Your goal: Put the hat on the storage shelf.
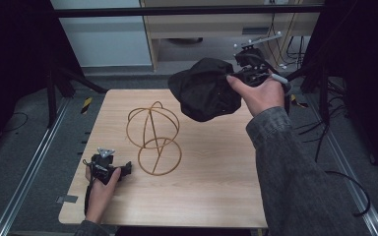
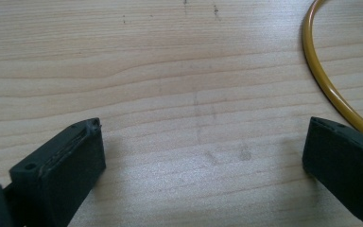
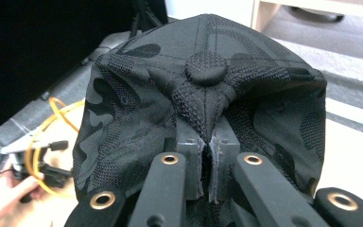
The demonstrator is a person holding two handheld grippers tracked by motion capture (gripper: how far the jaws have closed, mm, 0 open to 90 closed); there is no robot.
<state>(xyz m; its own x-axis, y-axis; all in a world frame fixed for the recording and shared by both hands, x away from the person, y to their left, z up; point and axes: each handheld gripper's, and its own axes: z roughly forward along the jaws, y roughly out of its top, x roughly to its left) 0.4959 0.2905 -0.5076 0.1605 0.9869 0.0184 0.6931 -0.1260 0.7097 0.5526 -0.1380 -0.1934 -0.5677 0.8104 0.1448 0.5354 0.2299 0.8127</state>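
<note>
A black cap (image 1: 204, 88) hangs in the air over the table's far right part. My right gripper (image 1: 243, 73) is shut on it. In the right gripper view the jaws pinch the cap's fabric (image 3: 203, 94) just below the top button. A gold wire stand (image 1: 153, 135), a sphere frame on a ring base, stands on the wooden table (image 1: 211, 187) left of centre. My left gripper (image 1: 123, 169) rests low at the near left, open, just left of the ring base. The left gripper view shows its fingers (image 2: 71, 161) spread wide over bare wood, with the gold ring (image 2: 326, 85) at the right.
Black frame posts stand at both sides of the table. Cables (image 1: 344, 182) trail on the floor to the right. A metal rail (image 1: 29, 167) runs along the floor on the left. A wooden cabinet (image 1: 216, 29) stands behind the table.
</note>
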